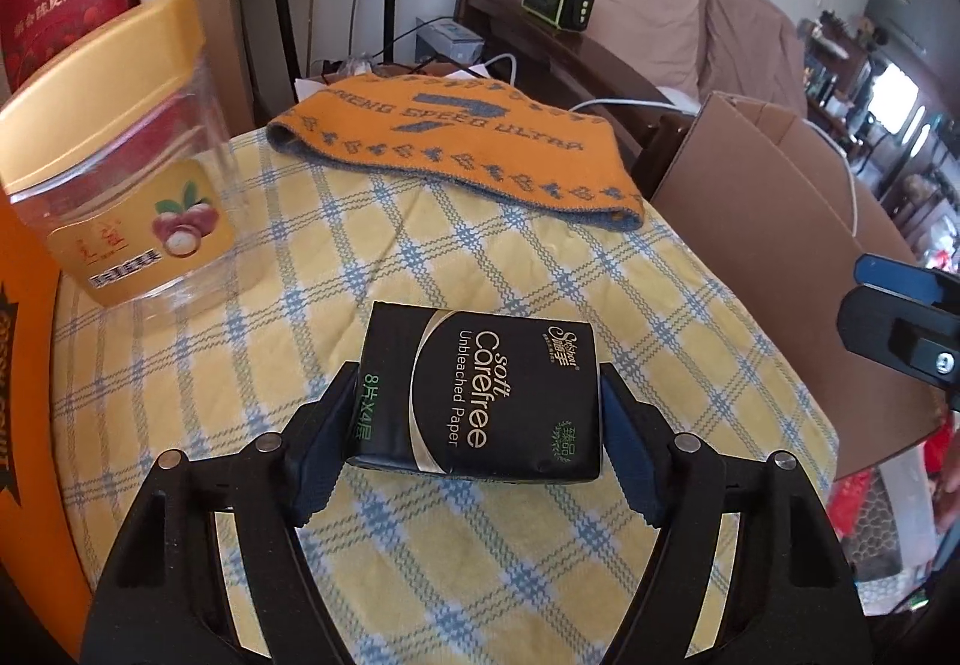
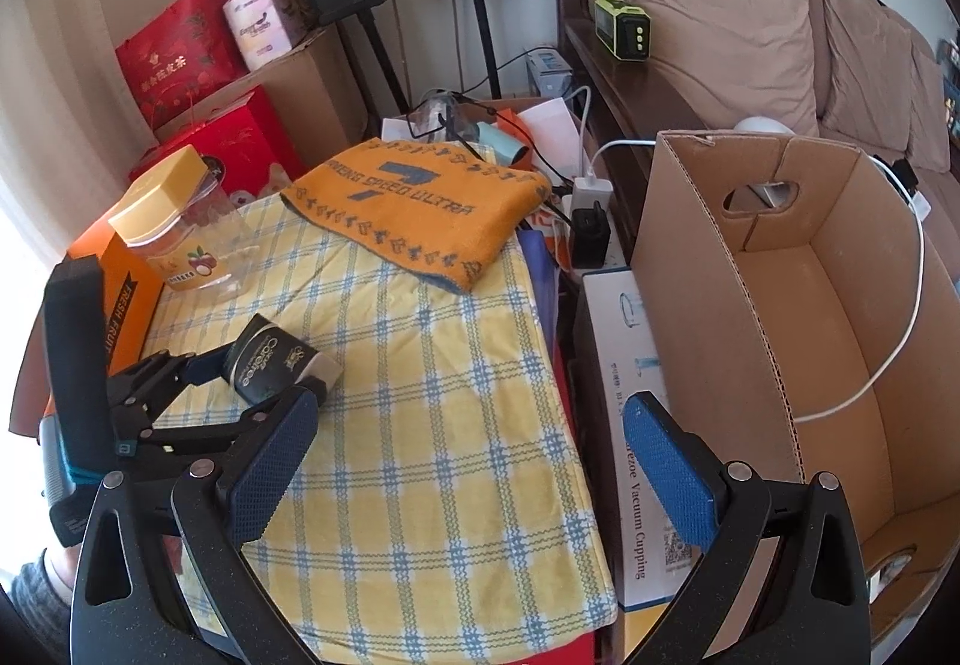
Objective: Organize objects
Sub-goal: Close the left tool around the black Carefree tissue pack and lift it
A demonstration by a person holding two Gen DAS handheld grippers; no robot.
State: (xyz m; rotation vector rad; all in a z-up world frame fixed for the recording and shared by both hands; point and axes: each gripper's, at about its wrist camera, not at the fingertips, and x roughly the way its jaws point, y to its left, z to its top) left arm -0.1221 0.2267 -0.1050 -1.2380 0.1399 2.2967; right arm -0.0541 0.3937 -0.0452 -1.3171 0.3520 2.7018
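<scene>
A black pack of tissues labelled "soft Carefree" lies on the yellow checked cloth. My left gripper is shut on it, a blue pad pressing each long side. In the right wrist view the same pack sits tilted in the left gripper at the cloth's left side. My right gripper stands wide open with nothing between its fingers, above the cloth's right edge. One finger of the right gripper shows at the right of the left wrist view.
A clear jar with a yellow lid stands at the back left, beside an orange fruit box. A folded orange towel lies at the far end. An open cardboard box stands to the right, with a white cable inside. A white carton sits between them.
</scene>
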